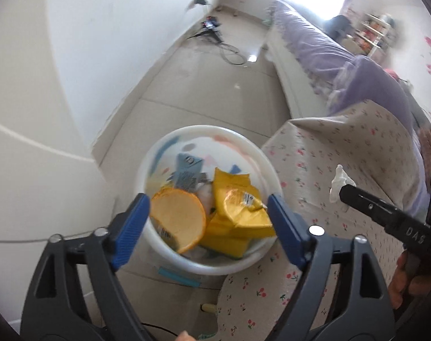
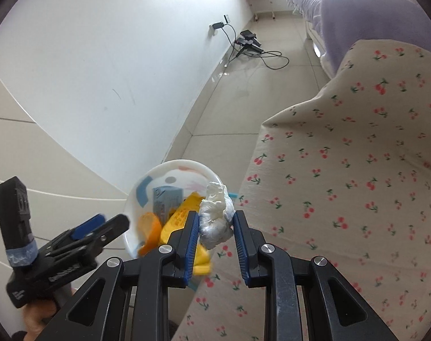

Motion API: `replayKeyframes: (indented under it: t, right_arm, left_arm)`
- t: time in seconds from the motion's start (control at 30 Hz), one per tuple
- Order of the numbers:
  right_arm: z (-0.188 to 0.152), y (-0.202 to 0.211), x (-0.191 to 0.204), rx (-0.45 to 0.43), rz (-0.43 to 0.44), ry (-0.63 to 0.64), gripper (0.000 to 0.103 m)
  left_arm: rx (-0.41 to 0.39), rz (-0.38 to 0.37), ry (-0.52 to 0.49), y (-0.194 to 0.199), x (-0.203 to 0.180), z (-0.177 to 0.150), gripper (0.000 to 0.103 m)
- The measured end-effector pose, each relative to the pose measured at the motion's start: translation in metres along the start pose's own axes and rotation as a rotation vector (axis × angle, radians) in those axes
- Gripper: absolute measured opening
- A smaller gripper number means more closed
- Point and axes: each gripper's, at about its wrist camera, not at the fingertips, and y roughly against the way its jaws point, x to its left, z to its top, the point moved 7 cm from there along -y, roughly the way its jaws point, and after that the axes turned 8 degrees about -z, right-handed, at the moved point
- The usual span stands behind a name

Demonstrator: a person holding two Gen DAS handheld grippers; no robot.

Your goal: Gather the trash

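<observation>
White bin (image 1: 147,167) on the floor beside cherry-print bed cover (image 1: 343,147), holding yellow wrappers (image 1: 238,210), orange lid (image 1: 178,221), left gripper (image 1: 208,221) spread wide above bin, right gripper (image 2: 216,224) clamping crumpled tissue (image 2: 215,216) near bin rim

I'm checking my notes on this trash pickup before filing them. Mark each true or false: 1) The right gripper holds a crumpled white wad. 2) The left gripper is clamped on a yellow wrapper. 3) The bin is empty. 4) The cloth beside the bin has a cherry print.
1) True: the right gripper is shut on the crumpled white wad.
2) False: the left gripper is open above the white bin, with nothing between its pads.
3) False: the bin holds yellow wrappers and an orange lid.
4) True: the cherry-print cloth lies right beside it.
</observation>
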Motion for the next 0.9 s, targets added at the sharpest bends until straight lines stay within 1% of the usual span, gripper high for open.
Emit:
replayKeyframes:
  t: [0.03,0.1,0.17,0.3,0.5,0.53,0.57,0.6,0.63,0.7,0.83,0.9]
  right_arm:
    - [0.001,-0.004,0.002,0.003,0.003,0.001,0.026]
    - [0.001,-0.009,0.006,0.009,0.008,0.0,0.026]
    - [0.001,-0.017,0.012,0.022,0.025,-0.008,0.026]
    - [0.0,-0.03,0.028,0.042,0.046,-0.002,0.028]
    - [0.0,-0.042,0.038,0.071,0.078,-0.001,0.031]
    - [0.0,-0.043,0.037,0.085,0.097,-0.015,0.037]
    - [0.0,-0.044,0.036,0.093,0.109,-0.032,0.056]
    - [0.0,-0.045,0.034,0.095,0.114,-0.056,0.07]
    - [0.001,-0.042,0.03,0.08,0.116,-0.092,0.09]
    - [0.002,-0.037,0.026,0.072,0.12,-0.114,0.091]
    - [0.004,-0.019,0.017,0.047,0.099,-0.141,0.091]
    - [0.001,-0.006,0.012,0.036,0.084,-0.142,0.096]
  left_arm:
    - [-0.009,0.013,0.005,0.005,0.002,0.0,0.09]
    - [-0.015,0.042,0.004,0.011,0.004,0.0,0.098]
    - [-0.024,0.063,-0.003,0.017,0.004,0.0,0.101]
    - [-0.029,0.09,-0.015,0.026,0.007,-0.002,0.102]
    - [-0.009,0.092,0.002,0.035,0.015,-0.01,0.102]
    - [0.0,0.093,0.006,0.036,0.015,-0.011,0.102]
    - [0.007,0.093,0.013,0.037,0.016,-0.013,0.102]
    - [0.011,0.088,0.021,0.039,0.016,-0.013,0.102]
    - [0.015,0.088,0.03,0.041,0.016,-0.015,0.102]
    - [0.019,0.087,0.037,0.042,0.017,-0.016,0.102]
    - [0.019,0.101,0.042,0.045,0.018,-0.02,0.102]
    - [0.012,0.11,0.032,0.049,0.014,-0.021,0.102]
